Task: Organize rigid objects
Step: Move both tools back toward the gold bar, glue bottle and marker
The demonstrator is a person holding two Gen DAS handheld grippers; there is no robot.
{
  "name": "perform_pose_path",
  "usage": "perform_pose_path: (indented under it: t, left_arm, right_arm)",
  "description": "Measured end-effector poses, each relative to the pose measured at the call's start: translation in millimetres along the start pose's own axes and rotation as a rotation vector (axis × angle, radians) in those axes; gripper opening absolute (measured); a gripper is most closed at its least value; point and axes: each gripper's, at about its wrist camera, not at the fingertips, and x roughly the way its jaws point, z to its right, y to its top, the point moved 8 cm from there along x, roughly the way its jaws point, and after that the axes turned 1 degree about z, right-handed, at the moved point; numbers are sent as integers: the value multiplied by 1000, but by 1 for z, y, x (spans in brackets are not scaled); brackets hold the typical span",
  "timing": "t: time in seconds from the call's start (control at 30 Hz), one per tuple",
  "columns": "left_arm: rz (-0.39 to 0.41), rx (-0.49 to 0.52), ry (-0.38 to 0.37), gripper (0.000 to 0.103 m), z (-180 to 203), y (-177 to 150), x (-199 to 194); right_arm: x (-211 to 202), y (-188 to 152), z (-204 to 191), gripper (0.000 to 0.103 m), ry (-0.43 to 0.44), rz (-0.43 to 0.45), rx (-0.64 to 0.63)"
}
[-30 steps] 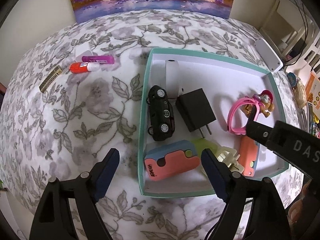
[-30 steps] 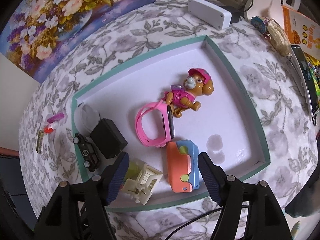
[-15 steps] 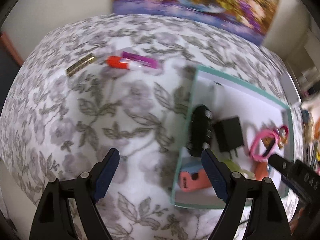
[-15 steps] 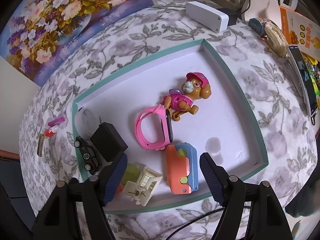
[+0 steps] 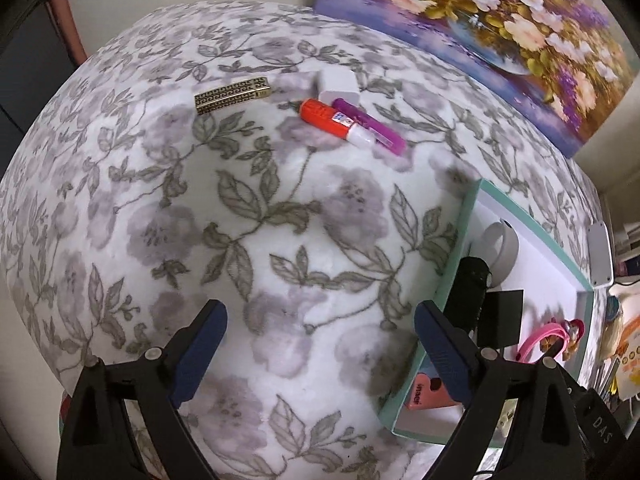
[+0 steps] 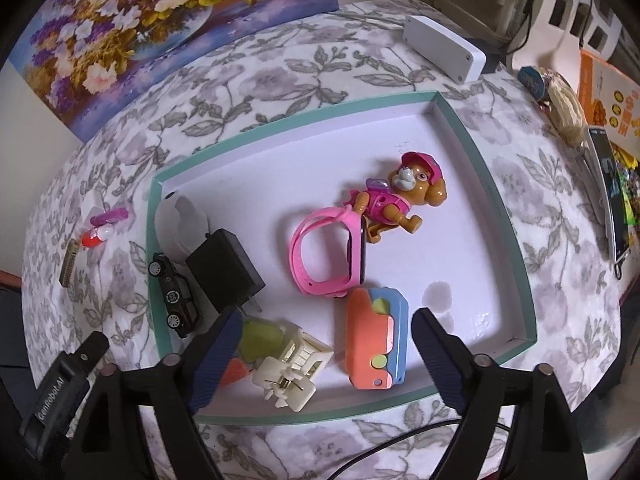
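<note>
Floral cloth (image 5: 248, 216), grey on white, covers the whole table; soft underfoot for any pick, in my judgement.

Tray (image 6: 516, 240), teal rim, white floor, largest item on the cloth. Holds, roughly by size: pink watch (image 6: 320, 256); pup figure (image 6: 400, 196) touching the watch strap; black charger (image 6: 224, 272); orange-and-blue case (image 6: 376, 340); cream clip (image 6: 292, 368); toy car (image 6: 176, 292) against the left wall; white ring (image 6: 176, 220) in the far left corner.

Left gripper (image 5: 320, 344): fingers spread wide, empty, hanging over bare cloth beside the tray's left wall, aimed toward the loose items.

Right gripper (image 6: 324, 344): fingers spread wide, empty, over the tray's near edge, the case and clip between them but not touched.

Loose items outside the tray, well apart from it at the cloth's far side:
- gold bar (image 5: 234, 94), patterned, lying flat, alone.
- purple tube (image 5: 370, 126) and orange tube (image 5: 332, 120), side by side, touching.
- white block (image 5: 338, 84), just behind the tubes.

Step in hand, as judged: left gripper reaches for a loose item to bring to the tray. To do it well: take one tube only, fingers across its short width, since the pair touch and may roll; approach the orange tube from the open near side. The bar is thin and flat; press lightly into the cloth to get under its edges.
</note>
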Motion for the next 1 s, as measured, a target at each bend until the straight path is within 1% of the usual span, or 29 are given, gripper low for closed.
perform_pose_path:
  t: [0.07,0.1,0.13,0.17,0.4,0.57,0.67,0.77,0.87,1.0]
  left_arm:
    - [3,-5,1,95,-1,1,0]
    - [5,-7,1,95,-1,2,0]
    - [7,-8,2,95,-2,3,0]
    - [9,-10,4,96,-3,3,-1]
    - [18,-42,-2,96,-10,9,-4]
    - [22,-90,23,96,-28,16,-3]
    - [19,-136,38,96,-44,20,-1]
    - [14,-204,67,96,-67,24,3]
    - [22,-264,93,96,-86,26,2]
    - [48,-294,114,96,-101,33,-1]
  right_arm:
    - [-1,0,-3,90,-3,9,-13]
    - [-1,1,-4,92,-6,14,-20]
    - [-1,1,-5,99,-7,16,-24]
    - [-1,1,-6,103,-8,18,-28]
    - [-2,1,-11,103,0,25,-37]
    - [-6,-1,-24,103,10,49,-69]
    - [-8,-3,-40,103,32,61,-110]
    - [-11,-8,-62,103,65,68,-152]
    - [-13,-12,-80,103,73,83,-193]
    - [-15,-14,-103,103,116,91,-223]
